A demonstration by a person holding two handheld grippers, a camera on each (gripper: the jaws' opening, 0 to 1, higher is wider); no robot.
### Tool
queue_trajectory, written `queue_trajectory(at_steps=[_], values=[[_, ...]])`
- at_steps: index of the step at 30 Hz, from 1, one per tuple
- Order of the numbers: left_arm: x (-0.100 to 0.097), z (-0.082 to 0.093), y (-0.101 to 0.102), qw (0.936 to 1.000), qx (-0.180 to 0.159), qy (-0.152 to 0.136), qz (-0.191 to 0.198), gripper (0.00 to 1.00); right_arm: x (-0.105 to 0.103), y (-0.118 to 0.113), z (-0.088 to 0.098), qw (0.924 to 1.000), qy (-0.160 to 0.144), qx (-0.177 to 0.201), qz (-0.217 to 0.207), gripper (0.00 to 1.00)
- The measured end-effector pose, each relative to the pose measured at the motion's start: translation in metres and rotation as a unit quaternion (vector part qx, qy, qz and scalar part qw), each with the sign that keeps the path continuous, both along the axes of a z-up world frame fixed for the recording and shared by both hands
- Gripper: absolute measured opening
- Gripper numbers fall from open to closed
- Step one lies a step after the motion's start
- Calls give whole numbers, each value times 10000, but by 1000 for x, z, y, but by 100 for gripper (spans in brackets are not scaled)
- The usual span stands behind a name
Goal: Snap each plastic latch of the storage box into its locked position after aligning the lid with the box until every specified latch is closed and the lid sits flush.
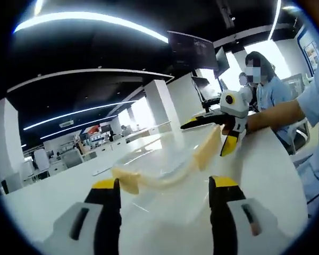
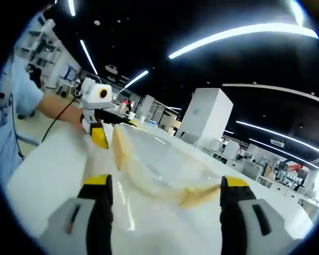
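- In the left gripper view my left gripper [image 1: 165, 191] rises from the bottom of the frame with its jaws spread, nothing between them but the near edge of the storage box [image 1: 165, 191].
- The box is clear plastic and sits mid-frame on the white table [image 1: 266, 164]; its lid [image 1: 159, 159] is see-through too, so I cannot tell whether it lies flush all round.
- A pale yellow latch [image 1: 128, 183] lies just above my left jaw; a second latch [image 1: 208, 149] stands at the far end, centre right.
- My right gripper [image 1: 215, 130] shows at centre right of that view, at the far latch, jaws apart around it; whether they press it I cannot tell.
- In the right gripper view the right gripper [image 2: 165, 194] comes up from the bottom, jaws wide, with a yellow latch [image 2: 198, 195] just inside the right jaw and the box stretching to the upper left.
- Risk, as I judge it: the clear lid hides misalignment, so snapping one latch first could cock the lid and leave the opposite side proud.
- Pushing with one tong alone may slide the light box across the smooth table.
- An open jaw tip could slip off the slick latch and miss the click.
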State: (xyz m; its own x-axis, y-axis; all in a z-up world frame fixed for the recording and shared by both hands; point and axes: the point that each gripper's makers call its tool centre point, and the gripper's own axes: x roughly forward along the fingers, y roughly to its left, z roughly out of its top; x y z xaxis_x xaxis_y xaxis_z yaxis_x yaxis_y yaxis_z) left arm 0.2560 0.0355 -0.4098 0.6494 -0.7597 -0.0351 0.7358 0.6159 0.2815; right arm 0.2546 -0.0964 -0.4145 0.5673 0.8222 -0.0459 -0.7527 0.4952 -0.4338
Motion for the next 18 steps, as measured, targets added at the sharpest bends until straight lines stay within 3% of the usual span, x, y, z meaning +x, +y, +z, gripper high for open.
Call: queue_trajectory(at_steps=[6, 18], values=[[3, 2, 4, 9998, -133, 66, 104, 62, -2, 4, -2, 10000, -66, -70, -19, 84], [1, 0, 2, 9993, 62, 76, 362, 65, -6, 11, -2, 10000, -60, -74, -5, 86]])
